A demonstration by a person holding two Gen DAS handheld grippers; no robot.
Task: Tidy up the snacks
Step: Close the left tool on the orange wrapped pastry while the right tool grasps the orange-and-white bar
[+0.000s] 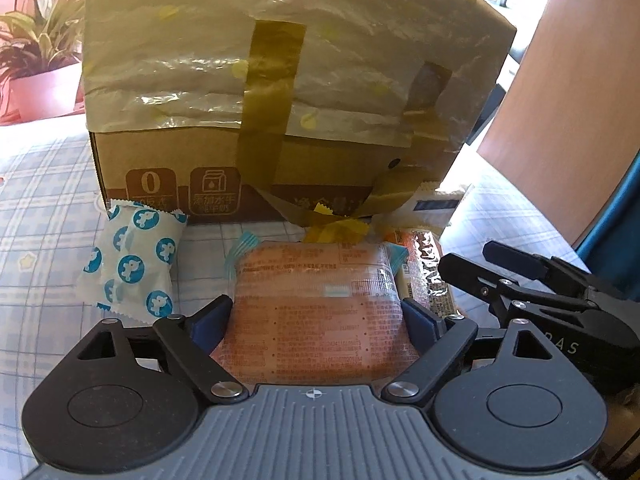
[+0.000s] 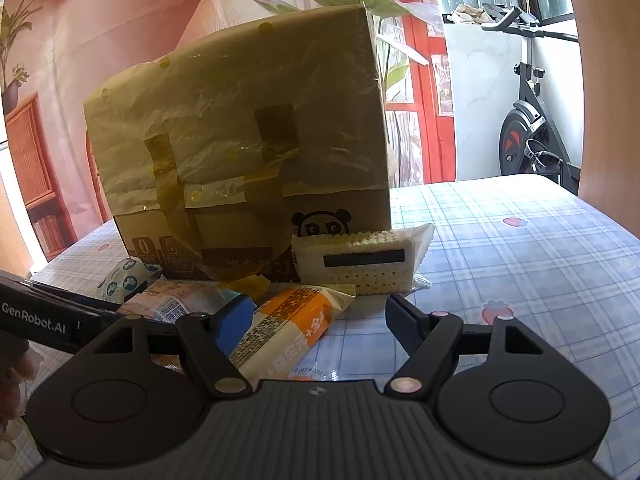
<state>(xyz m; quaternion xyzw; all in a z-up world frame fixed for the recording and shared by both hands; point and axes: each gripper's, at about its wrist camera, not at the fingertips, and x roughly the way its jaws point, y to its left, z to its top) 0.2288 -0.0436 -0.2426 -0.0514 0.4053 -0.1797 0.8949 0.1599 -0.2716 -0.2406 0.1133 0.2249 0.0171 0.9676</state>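
An orange-pink snack packet [image 1: 316, 300] lies flat on the checked tablecloth [image 1: 48, 216]. My left gripper [image 1: 316, 316] is low over it and open, with a blue pad close against each long side. An orange-and-white bar packet [image 2: 288, 328] lies just to its right. My right gripper [image 2: 320, 324] stands open around this bar, which rests near the left finger's blue pad [image 2: 236, 324]. A blue-spotted white packet [image 1: 132, 264] lies to the left. A white wafer pack [image 2: 360, 264] leans against the taped cardboard box [image 1: 280, 80] behind them all.
The box, wrapped in plastic film and brown tape, stands upright and blocks the far side. A potted plant [image 1: 36, 64] sits at the back left. A wooden chair back [image 1: 568, 100] rises at the right. An exercise bike [image 2: 528, 120] stands beyond the table.
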